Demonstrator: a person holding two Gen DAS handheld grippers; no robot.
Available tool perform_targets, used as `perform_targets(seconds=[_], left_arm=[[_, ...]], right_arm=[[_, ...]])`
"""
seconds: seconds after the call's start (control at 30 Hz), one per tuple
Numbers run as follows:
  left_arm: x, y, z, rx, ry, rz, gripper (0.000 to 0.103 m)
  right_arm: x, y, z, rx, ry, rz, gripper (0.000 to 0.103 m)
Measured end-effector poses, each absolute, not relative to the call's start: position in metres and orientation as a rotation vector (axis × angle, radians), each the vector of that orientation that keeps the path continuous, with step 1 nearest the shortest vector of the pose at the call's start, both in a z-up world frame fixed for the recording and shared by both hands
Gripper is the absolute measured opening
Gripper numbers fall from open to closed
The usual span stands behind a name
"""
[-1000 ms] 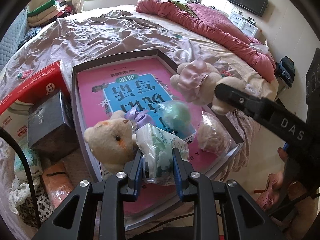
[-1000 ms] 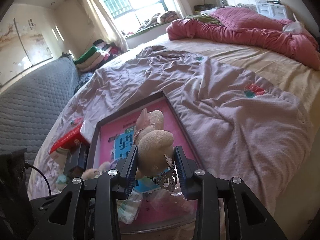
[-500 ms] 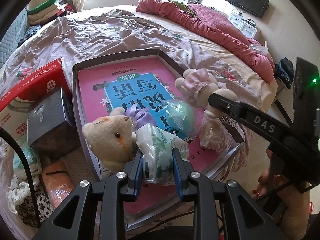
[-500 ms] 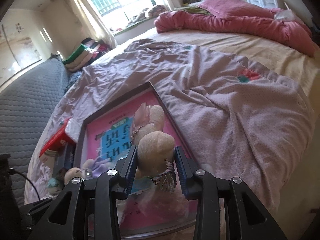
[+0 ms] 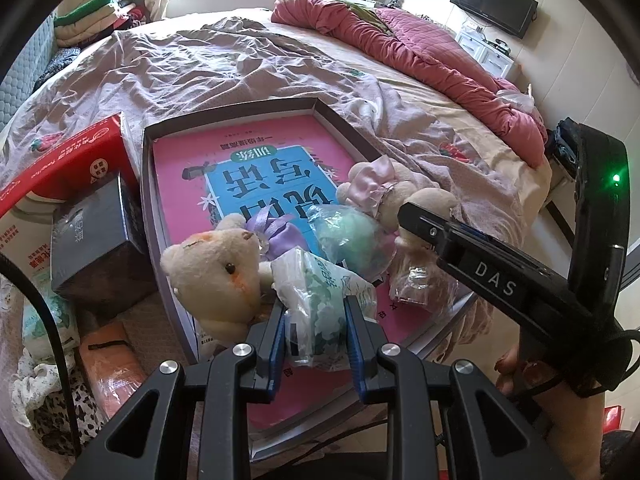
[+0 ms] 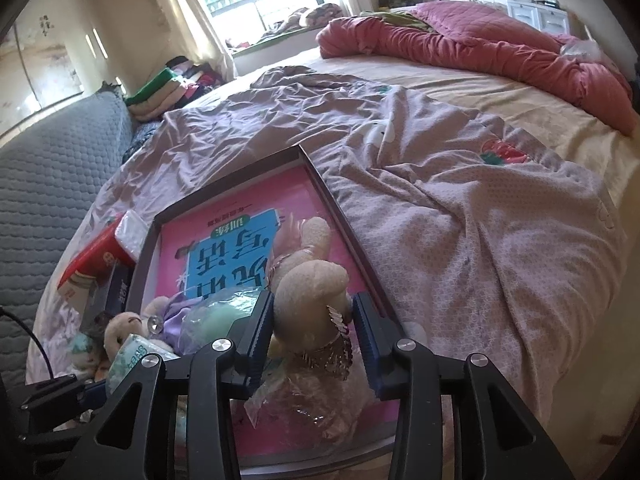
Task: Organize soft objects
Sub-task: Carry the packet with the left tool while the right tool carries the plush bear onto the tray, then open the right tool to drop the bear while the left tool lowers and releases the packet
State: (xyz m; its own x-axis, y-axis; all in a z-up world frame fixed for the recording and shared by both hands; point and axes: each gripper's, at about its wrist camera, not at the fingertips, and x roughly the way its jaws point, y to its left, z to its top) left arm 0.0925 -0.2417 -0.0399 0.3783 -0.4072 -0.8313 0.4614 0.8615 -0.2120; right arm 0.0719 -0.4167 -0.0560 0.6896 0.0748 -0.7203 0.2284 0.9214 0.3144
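Note:
A shallow dark-rimmed tray [image 5: 146, 184] with a pink and blue book in it lies on the bed. My left gripper [image 5: 314, 314] is shut on a clear bag of green-white soft stuff [image 5: 320, 296] at the tray's near edge. Next to it lie a cream teddy bear [image 5: 218, 276], a green ball in plastic [image 5: 352, 236] and a bagged beige item [image 5: 420, 284]. My right gripper [image 6: 313, 322] is shut on a beige plush with a pink ruffle [image 6: 310, 280], low over the tray [image 6: 340, 216]; the plush also shows in the left wrist view [image 5: 380, 188].
A red carton [image 5: 68, 160] and a black box [image 5: 96, 240] stand left of the tray, with cloths and packets [image 5: 60, 360] below them. A mauve sheet [image 6: 460, 200] covers the bed; a red quilt [image 6: 480, 44] lies at the far side.
My right gripper has lowered the beige plush down and nearer, to just over the tray's right part beside the green ball. My left gripper has stayed shut on its bag.

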Motion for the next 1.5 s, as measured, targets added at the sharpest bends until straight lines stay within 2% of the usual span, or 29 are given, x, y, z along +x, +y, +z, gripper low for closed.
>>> perform_targets(seconds=[0.2, 0.3, 0.43, 0.8, 1.5], left_arm=[[0.092, -0.242, -0.038, 0.056, 1.043, -0.564, 0.027], [0.092, -0.243, -0.038, 0.050, 1.046, -0.575, 0.027], [0.091, -0.245, -0.038, 0.047, 1.048, -0.582, 0.027], [0.089, -0.249, -0.037, 0.080, 1.040, -0.571, 0.028], [0.085, -0.245, -0.024, 0.120, 0.999, -0.543, 0.054]], right_arm=[[0.070, -0.417, -0.054, 0.416, 0.808, -0.078, 0.044], [0.070, -0.417, -0.053, 0.425, 0.813, -0.069, 0.052], [0.069, -0.415, -0.050, 0.416, 0.811, -0.072, 0.055], [0.062, -0.418, -0.039, 0.387, 0.782, -0.106, 0.058], [0.056, -0.415, -0.025, 0.343, 0.754, -0.128, 0.063]])
